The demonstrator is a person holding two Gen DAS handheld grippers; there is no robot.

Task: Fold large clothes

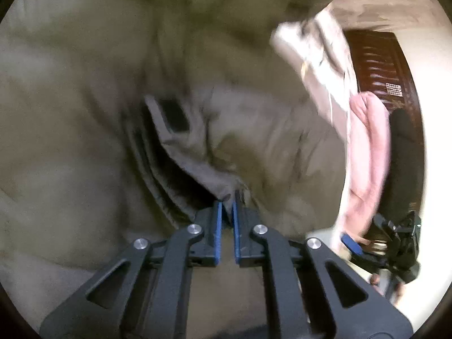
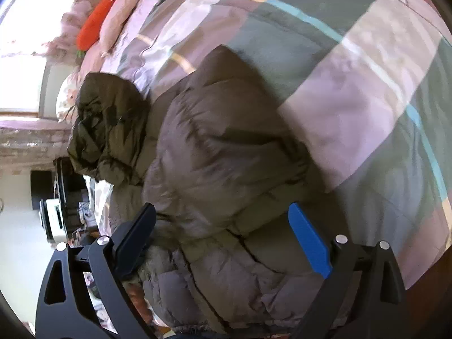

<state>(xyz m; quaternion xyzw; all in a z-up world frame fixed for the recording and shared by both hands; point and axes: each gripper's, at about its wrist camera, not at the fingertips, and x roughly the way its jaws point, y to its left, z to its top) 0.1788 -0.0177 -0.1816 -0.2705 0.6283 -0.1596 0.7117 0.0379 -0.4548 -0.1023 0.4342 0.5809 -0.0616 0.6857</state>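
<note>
A checked quilt (image 2: 353, 65) covers the bed, a puffy olive-brown coat (image 2: 214, 152) lies heaped on its near side, the right gripper (image 2: 223, 226) hangs over it with fingers spread wide, and the left gripper (image 1: 226, 200) pinches a fold of coat fabric.

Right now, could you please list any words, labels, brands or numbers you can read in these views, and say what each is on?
None can be read.
Puffer jacket: no legible label or brand.
Checked bedspread: pattern only.
Dark wooden furniture: a pale patch, too blurred to read.
</note>
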